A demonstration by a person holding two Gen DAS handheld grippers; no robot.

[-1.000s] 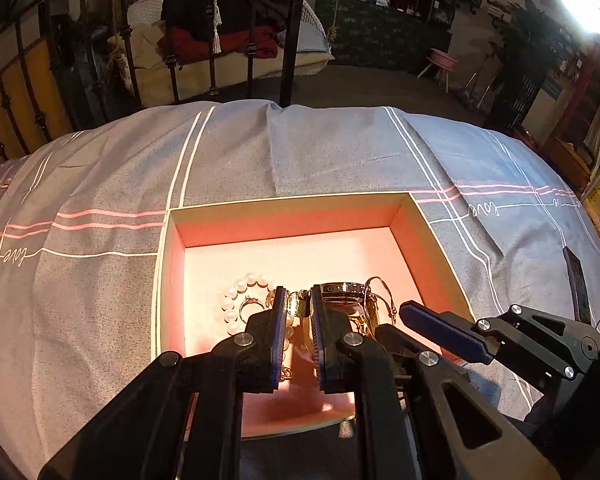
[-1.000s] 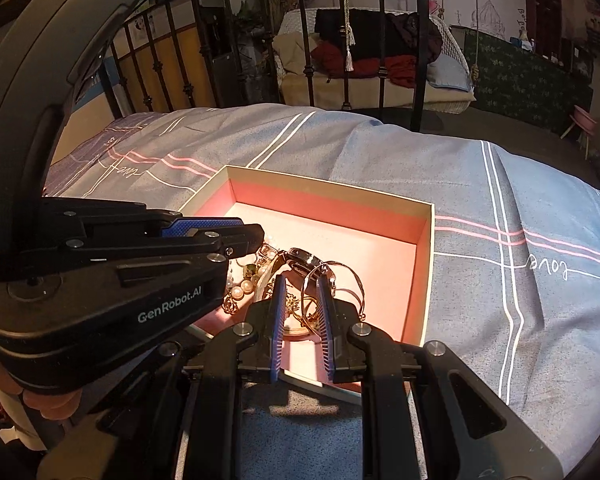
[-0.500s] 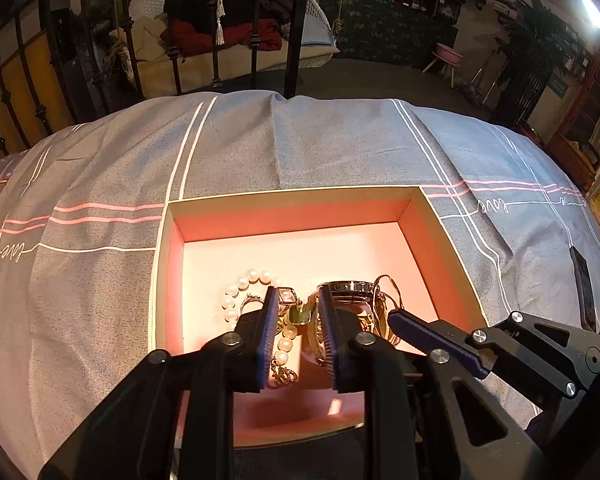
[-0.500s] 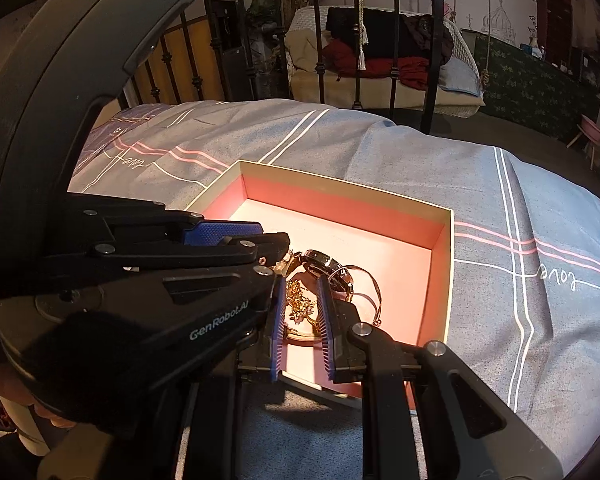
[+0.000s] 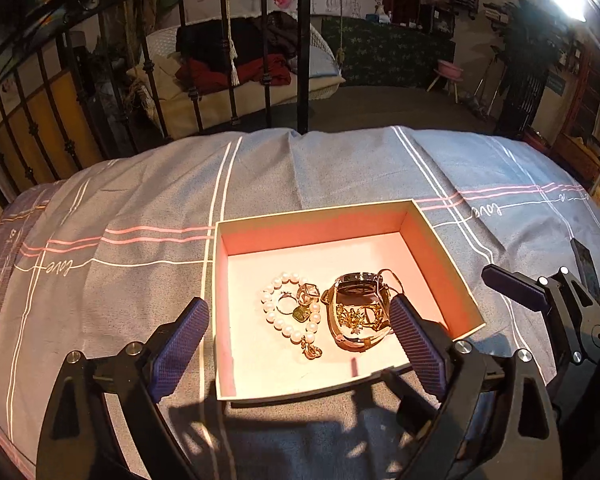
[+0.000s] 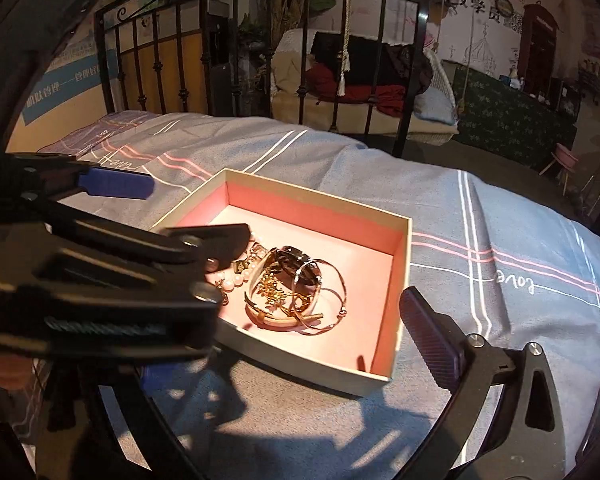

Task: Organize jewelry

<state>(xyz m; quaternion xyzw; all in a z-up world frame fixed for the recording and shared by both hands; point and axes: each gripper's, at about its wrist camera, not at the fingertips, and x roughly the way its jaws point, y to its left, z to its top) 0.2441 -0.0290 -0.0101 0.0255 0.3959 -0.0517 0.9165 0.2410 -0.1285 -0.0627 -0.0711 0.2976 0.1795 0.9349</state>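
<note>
- Nearest, at the bottom of the left wrist view, the left gripper [image 5: 296,344] has its jaws opening wide with nothing clamped; its blue pads stand either side of the box's near left part, above it.
- The right gripper [image 6: 284,328] is opening too and holds nothing. Only its right pad is plain at the lower right of its own view; the left gripper's black body hides the rest.
- Just beyond, in the middle of both views, the box [image 5: 432,240] with a pink lining sits on the bedspread [image 5: 140,200].
- In it lie a pearl bracelet [image 5: 290,312], a watch [image 5: 358,284], a thin bangle [image 6: 332,300] and small gold pieces, touching in one heap.
- My guess is that gathering is done; sorting or spreading the heap may remain.
- No loose jewelry shows on the bedspread.
- Farther off, at the top, black iron bed rails [image 5: 304,40] and a cluttered room beyond; nothing blocks the box.
</note>
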